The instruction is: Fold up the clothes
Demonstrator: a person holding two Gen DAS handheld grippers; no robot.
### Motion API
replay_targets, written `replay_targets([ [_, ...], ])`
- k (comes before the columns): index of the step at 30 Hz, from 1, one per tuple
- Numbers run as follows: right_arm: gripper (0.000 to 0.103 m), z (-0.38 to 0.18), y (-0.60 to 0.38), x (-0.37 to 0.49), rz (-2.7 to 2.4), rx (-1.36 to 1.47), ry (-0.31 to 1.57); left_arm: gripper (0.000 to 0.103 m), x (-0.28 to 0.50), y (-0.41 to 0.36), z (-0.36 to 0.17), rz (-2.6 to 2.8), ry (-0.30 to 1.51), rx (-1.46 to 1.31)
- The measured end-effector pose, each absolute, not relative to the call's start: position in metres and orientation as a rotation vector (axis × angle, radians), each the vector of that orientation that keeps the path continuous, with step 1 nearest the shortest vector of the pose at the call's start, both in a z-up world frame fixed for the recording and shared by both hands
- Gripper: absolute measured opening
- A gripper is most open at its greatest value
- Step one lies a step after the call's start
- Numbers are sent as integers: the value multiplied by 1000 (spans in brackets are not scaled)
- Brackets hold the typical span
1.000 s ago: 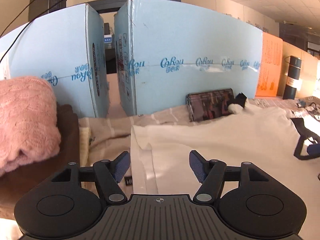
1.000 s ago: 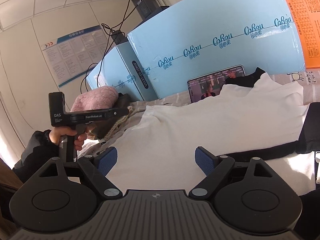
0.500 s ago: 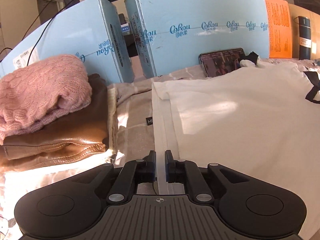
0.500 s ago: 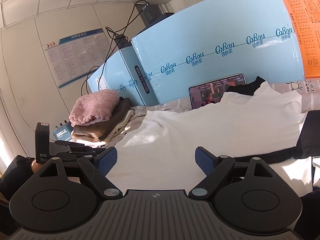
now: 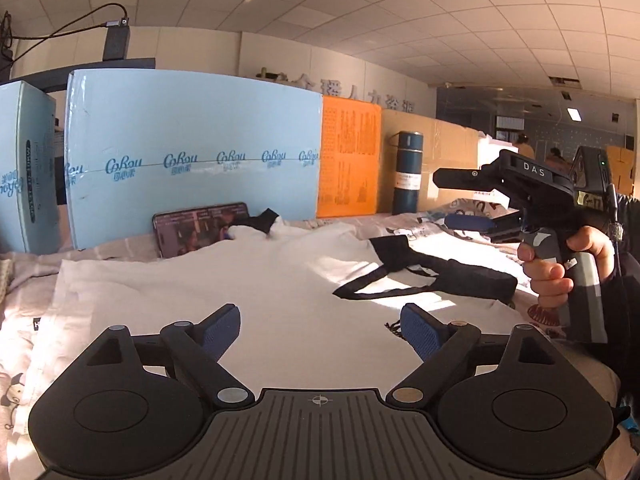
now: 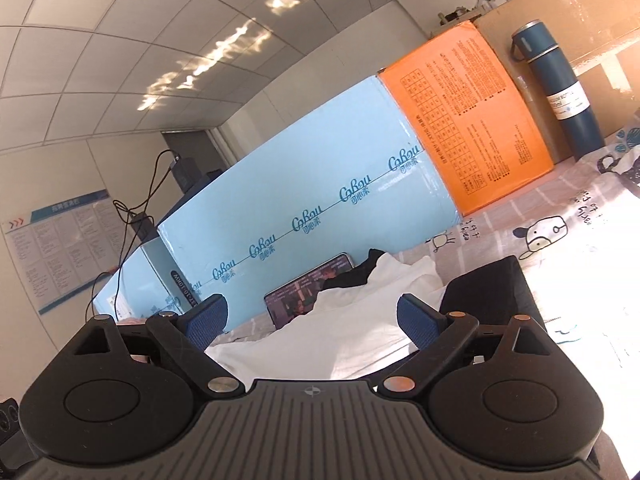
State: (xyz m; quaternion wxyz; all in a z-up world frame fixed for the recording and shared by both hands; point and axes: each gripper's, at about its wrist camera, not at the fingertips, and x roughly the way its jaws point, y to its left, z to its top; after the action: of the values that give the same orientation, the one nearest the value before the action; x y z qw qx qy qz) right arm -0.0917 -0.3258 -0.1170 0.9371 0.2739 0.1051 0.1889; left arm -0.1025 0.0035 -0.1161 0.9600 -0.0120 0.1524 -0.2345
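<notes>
A white garment (image 5: 248, 280) lay spread across the patterned bedsheet (image 6: 560, 248), filling the middle of both views, its black-trimmed part (image 5: 432, 276) toward three o'clock. Both the left gripper (image 5: 320, 326) and right gripper (image 6: 312, 316) hovered above it, jaws spread wide, gripping nothing. A phone (image 5: 200, 228) leaned at twelve o'clock; dragged cloth could likely topple it, or bunch unevenly
</notes>
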Motion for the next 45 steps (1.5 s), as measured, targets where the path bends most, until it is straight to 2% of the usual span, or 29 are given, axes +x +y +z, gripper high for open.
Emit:
replay_targets([
  [7, 96, -131, -332, -120, 354, 583, 219, 100, -97, 6, -123, -512, 324, -138],
  [26, 98, -135, -333, -119, 401, 594, 218, 100, -71, 14, -136, -500, 485, -239],
  [45, 99, -139, -331, -107, 360, 589, 252, 101, -72, 22, -133, -520, 450, -289],
])
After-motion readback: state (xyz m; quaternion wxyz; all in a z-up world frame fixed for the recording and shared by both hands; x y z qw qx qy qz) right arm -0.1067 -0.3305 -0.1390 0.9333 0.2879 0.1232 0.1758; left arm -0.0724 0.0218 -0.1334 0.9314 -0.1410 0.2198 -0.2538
